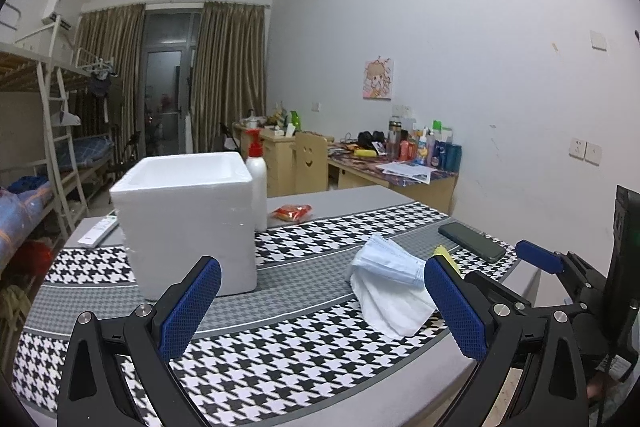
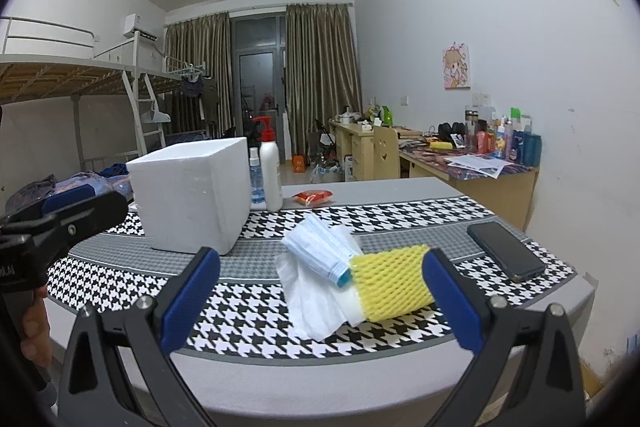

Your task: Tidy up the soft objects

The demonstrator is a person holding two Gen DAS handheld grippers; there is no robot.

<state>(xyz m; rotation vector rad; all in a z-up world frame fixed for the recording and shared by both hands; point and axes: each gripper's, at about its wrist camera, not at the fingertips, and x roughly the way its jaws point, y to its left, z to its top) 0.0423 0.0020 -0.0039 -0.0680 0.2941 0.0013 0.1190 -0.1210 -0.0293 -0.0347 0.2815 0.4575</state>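
Observation:
A pile of soft things lies on the houndstooth table mat (image 2: 248, 311): a yellow foam net (image 2: 390, 281), a pack of light blue face masks (image 2: 320, 247) and white tissue sheets (image 2: 312, 299) under them. My right gripper (image 2: 320, 301) hangs open just in front of the pile, its right finger next to the net's end, holding nothing. To the left stands an open white foam box (image 2: 192, 195). In the left wrist view my left gripper (image 1: 324, 307) is open and empty, between the foam box (image 1: 188, 219) and the masks (image 1: 388, 259); the net (image 1: 444, 253) is mostly hidden.
A black phone (image 2: 506, 251) lies right of the pile. Behind the box stand a white pump bottle (image 2: 270, 171) and a small blue bottle (image 2: 256, 175), with a red packet (image 2: 312, 197) nearby. A white remote (image 1: 98, 231) lies left of the box. The table's front edge is close.

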